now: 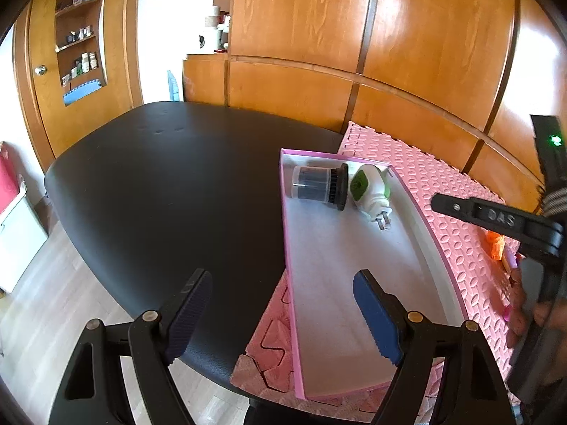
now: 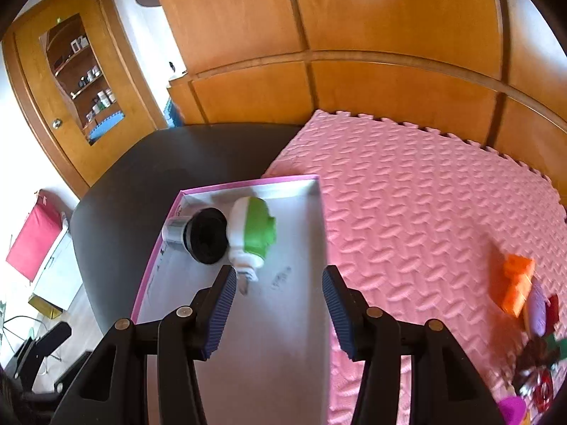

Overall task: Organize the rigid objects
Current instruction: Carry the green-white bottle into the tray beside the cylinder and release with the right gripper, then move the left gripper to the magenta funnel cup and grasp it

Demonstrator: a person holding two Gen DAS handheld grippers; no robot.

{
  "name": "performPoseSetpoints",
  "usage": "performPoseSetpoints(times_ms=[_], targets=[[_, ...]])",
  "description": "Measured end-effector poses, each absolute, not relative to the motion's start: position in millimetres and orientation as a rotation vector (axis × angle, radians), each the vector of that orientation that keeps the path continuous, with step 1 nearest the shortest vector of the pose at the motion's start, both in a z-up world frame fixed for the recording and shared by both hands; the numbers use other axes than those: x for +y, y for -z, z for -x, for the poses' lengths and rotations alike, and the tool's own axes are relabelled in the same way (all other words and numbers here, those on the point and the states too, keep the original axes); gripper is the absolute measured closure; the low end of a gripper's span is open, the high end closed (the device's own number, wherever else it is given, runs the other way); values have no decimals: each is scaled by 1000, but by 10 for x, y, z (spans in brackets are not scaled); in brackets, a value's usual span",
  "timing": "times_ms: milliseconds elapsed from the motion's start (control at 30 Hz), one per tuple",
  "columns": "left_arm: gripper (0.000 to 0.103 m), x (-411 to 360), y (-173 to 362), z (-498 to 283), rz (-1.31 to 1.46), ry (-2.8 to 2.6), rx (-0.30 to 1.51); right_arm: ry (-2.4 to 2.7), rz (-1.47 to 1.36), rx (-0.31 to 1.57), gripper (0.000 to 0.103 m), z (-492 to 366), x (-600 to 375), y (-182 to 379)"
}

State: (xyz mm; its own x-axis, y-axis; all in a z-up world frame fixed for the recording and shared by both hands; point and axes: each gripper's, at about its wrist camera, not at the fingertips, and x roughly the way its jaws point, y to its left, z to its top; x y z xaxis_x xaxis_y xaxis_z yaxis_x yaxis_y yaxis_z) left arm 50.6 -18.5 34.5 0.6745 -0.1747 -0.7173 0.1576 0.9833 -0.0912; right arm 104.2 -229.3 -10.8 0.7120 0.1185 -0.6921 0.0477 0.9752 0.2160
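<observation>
A shallow pink-rimmed box point(image 1: 439, 244) point(image 2: 320, 212) lies on a pink foam mat point(image 1: 400, 156) point(image 2: 407, 194). In its far end lie a black-capped clear canister point(image 1: 317, 185) point(image 2: 203, 235) and a white and green plug-in device point(image 1: 368, 191) point(image 2: 253, 232), side by side. My left gripper point(image 1: 283, 315) is open and empty over the box's near left edge. My right gripper point(image 2: 280, 306) is open and empty just above the box, close behind the plug-in device; it also shows at the right in the left wrist view point(image 1: 496, 217).
The mat partly covers a black table point(image 1: 170, 184) point(image 2: 117, 219). Several small objects, among them an orange block point(image 2: 515, 283) point(image 1: 496, 244), lie on the mat at right. Wooden panelling point(image 1: 354, 53) stands behind the table. Wood floor point(image 1: 32, 304) lies to the left.
</observation>
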Motion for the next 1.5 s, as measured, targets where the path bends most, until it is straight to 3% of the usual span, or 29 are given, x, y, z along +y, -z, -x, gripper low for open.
performPoseSetpoints(times_ms=[833, 1233, 1500], targets=[[19, -573, -314, -394, -55, 268, 827, 123, -206, 705, 52, -129, -2944, 48], [20, -972, -341, -393, -75, 396, 856, 385, -305, 662, 52, 610, -4015, -20], [19, -1765, -358, -251, -198, 661, 873, 614, -474, 592, 52, 1201, -4864, 136]])
